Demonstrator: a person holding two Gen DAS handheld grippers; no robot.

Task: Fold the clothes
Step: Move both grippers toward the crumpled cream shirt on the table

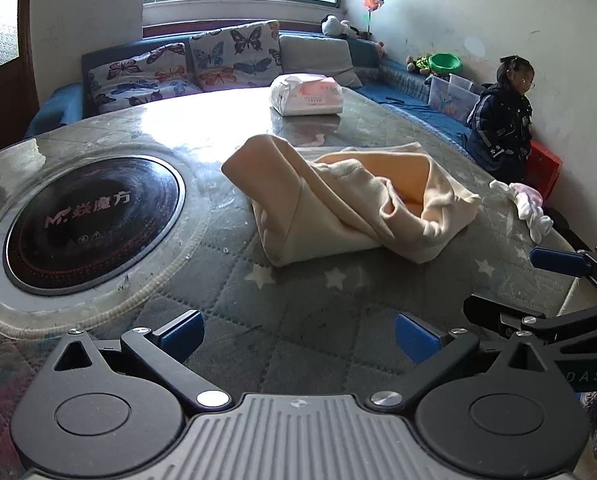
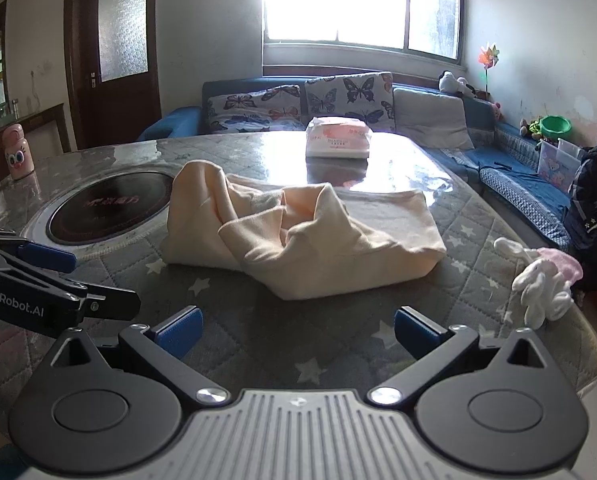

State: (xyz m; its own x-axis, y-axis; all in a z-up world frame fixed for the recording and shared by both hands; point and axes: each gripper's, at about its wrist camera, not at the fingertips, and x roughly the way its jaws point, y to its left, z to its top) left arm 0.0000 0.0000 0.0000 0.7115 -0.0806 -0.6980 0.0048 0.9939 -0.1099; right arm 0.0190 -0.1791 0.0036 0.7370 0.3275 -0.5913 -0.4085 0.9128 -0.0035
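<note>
the left claw [image 1: 298, 338] hangs spread wide and empty above the near edge of the table [image 1: 306, 292], and the right claw [image 2: 296, 334] sits just beside it, likewise spread and holding nothing. the task's thing, a cream garment [image 1: 350, 204], lies crumpled in the middle of the table, a little beyond both claws, with a peach lining showing in its folds and one flat edge running off to the far right. judging from the heap, the step in hand is to spread it out before any fold: each claw would do best to pinch one outer corner or hem, a single layer only, well apart from the other, then draw the cloth flat and away from the round black cooktop [image 1: 92, 224] on the left, so nothing drags over it. a grab at the bunched middle would likely lift several layers together and leave the tangle as it is. by count: one cream garment, two claws, one cooktop, one white wrapped pack [image 1: 307, 94] at the far side of the table, one small bundle of white and pink cloth [image 2: 546, 280] at the right edge, one pink bottle [image 2: 15, 151] at the far left, and one child [image 1: 502, 116] beside the right wall.
</note>
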